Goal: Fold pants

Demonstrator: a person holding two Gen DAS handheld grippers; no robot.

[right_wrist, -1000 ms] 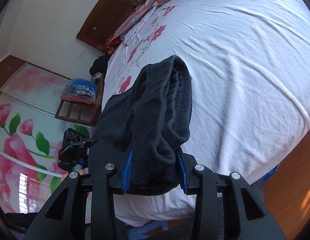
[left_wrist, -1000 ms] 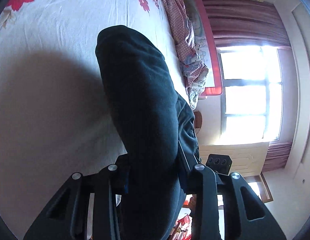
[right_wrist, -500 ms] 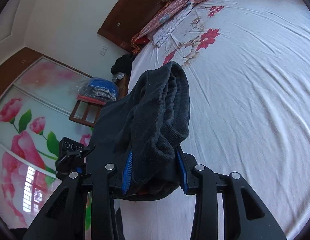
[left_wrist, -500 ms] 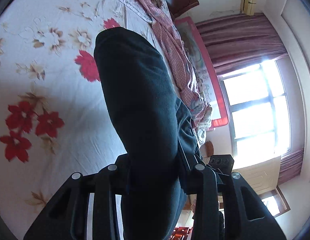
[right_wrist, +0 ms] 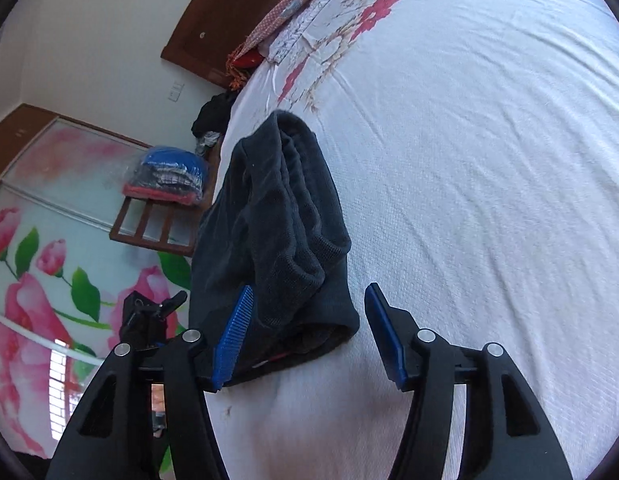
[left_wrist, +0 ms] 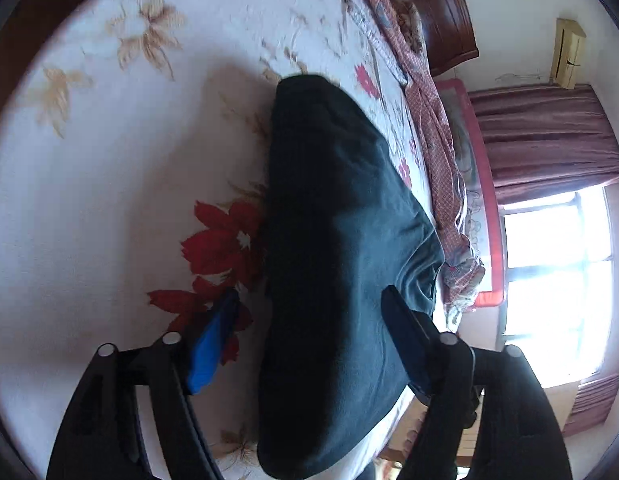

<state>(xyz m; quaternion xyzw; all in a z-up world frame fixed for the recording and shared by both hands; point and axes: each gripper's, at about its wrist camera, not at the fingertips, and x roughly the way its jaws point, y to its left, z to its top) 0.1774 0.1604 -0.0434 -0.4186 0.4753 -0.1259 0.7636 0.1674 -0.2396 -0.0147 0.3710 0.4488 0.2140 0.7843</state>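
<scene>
Lengthwise, dark pants (left_wrist: 333,248) on bed (left_wrist: 109,184), pointing away toward headboard (left_wrist: 441,8)

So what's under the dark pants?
The dark pants lie on the flowered bedsheet; a red flower peeks out beside them. Whatever print sits directly beneath is covered.

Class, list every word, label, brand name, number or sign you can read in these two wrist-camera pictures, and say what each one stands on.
None: neither view shows any readable text.
The dark pants show no legible label; a red and white speck at the edge nearest the camera is too small to read.
The bedsheet bears only printed flowers.
The wrapped bundle shows no readable print.
</scene>
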